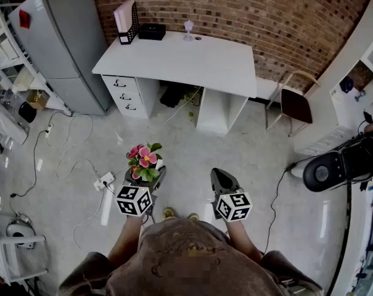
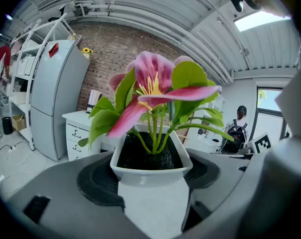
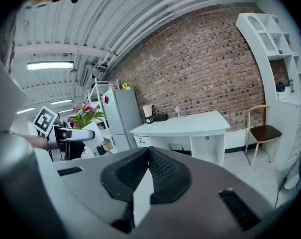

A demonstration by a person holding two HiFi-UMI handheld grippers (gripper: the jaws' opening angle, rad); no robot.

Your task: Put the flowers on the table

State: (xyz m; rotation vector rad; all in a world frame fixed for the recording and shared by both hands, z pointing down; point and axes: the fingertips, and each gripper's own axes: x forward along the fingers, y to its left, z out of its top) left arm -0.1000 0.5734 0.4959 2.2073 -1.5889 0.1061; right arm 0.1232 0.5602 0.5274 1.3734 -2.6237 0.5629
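Pink flowers point(image 2: 152, 81) with broad green leaves stand in dark soil in a small white pot point(image 2: 151, 171). The left hand-held gripper point(image 1: 147, 175) grasps the pot between its jaws, and the white bench point(image 1: 192, 63) lies well ahead of it. Its own view shows us soil and stems close up; the head view gives only blooms from above. The right hand-held gripper point(image 3: 147, 152), beside the left, is clenched on nothing. The jaws hide the pot's base.

The flowers point(image 2: 152, 91) are sitting between the jaws of my left gripper point(image 1: 144, 177); I'm facing the table point(image 1: 174, 60), fridge point(image 1: 63, 42) standing at its left.
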